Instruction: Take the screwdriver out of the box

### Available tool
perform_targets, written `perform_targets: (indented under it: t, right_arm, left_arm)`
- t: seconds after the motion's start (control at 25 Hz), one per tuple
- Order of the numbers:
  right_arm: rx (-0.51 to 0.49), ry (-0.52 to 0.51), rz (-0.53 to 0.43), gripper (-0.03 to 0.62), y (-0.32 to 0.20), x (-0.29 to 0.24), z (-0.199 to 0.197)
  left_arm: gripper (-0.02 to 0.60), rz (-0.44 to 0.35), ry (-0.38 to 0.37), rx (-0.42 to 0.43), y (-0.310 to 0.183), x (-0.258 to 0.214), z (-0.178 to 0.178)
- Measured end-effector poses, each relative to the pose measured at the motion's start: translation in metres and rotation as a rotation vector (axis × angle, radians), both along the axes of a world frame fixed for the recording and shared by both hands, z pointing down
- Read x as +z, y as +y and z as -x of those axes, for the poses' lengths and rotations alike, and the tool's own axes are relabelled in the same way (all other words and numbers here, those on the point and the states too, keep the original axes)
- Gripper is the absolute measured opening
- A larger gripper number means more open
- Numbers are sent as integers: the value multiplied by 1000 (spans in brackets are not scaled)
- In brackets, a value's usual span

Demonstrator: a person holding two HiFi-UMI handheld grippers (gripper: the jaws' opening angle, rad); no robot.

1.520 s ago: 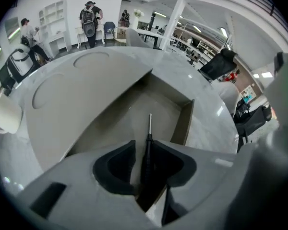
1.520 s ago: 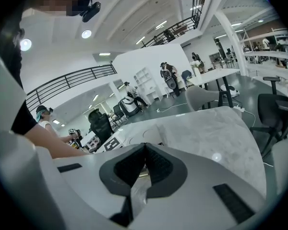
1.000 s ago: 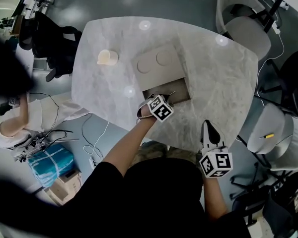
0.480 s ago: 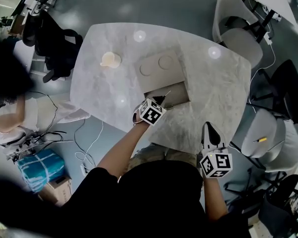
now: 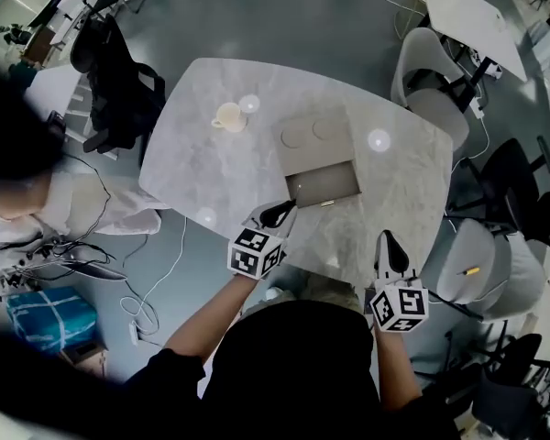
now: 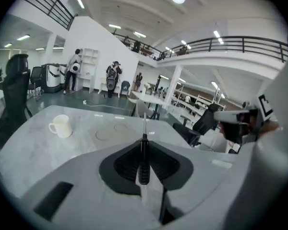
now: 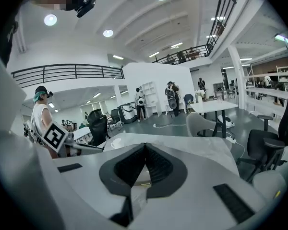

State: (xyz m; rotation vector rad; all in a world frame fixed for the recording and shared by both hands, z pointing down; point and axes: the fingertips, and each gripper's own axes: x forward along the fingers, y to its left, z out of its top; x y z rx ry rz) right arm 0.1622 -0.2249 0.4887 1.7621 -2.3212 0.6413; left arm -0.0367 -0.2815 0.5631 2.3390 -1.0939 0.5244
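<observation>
A black-handled screwdriver with a thin metal shaft is clamped between the pads of my left gripper and points out past the tips. In the head view the left gripper hangs just in front of the open cardboard box, above the table's near edge. The box's flap, marked with two circles, lies open behind it. My right gripper is lower right, over the table's front edge. Its jaws are shut with nothing between them.
A white mug stands on the grey marble table, left of the box. White chairs stand to the right and a black chair to the left. A person in white sits at far left.
My left gripper has risen out of the box and drawn back toward me with the screwdriver in it. The right gripper has lifted slightly.
</observation>
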Motion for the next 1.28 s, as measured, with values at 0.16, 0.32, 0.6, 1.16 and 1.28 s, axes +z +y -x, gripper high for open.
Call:
perform_targets:
  t: [0.16,0.32,0.6,1.16,1.28]
  right_arm:
    - [-2,48,-66,3,22,-31,34]
    - [10,15,-97,3,43,-58,57]
    - [-73,50,-165,3,76,-93,109]
    - [-68,50,-191,3,96,-101,115]
    - [-69,74,-210,3,89,-105,108]
  left_arm:
    - [57,-127,95,-72,36,-68,39]
    - [57,-245,125,-109,73,-118,75]
    - [57,-370,162,-192,120,-165,124]
    - [57,-382,166,-188,136,-166,118]
    - [57,-393,155,-195,128,-168,111]
